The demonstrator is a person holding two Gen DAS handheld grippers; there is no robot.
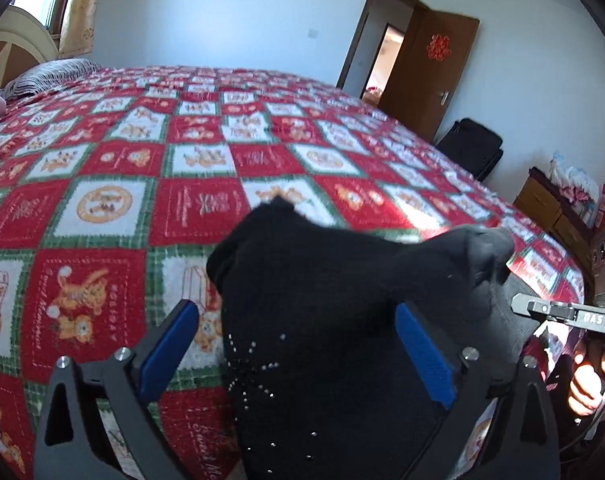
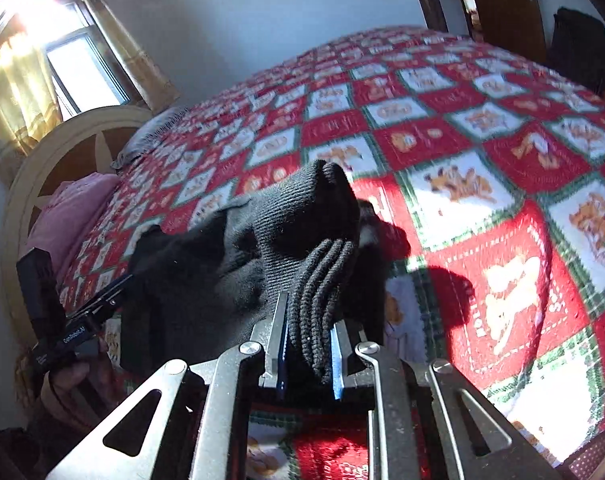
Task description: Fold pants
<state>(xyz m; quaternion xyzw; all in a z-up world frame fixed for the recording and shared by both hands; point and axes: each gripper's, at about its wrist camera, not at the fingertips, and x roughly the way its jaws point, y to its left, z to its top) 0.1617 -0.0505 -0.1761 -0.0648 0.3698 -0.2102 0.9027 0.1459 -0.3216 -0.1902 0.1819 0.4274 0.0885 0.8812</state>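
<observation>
Black knit pants (image 1: 322, 280) with small studs hang bunched above the red, white and green checked bedspread (image 1: 102, 200). My left gripper (image 1: 298, 320) stands open wide. The cloth drapes between its blue pads (image 1: 170, 352), and the left one is clear of it. My right gripper (image 2: 308, 320) is shut on a ribbed band of the pants (image 2: 222, 248), which stick up past the fingertips. The left wrist view catches the right gripper (image 1: 562, 312) at the right edge with a hand (image 1: 586, 384) on it. The right wrist view has the left gripper (image 2: 82, 320) at the left.
A striped pillow (image 1: 50, 76) and pink cloth (image 2: 74, 208) lie by the rounded headboard (image 2: 62, 148). Beyond the bed's far side are an open wooden door (image 1: 430, 68), a black bag (image 1: 470, 148) and a low wooden cabinet (image 1: 542, 200). The bedspread (image 2: 502, 240) stretches wide ahead.
</observation>
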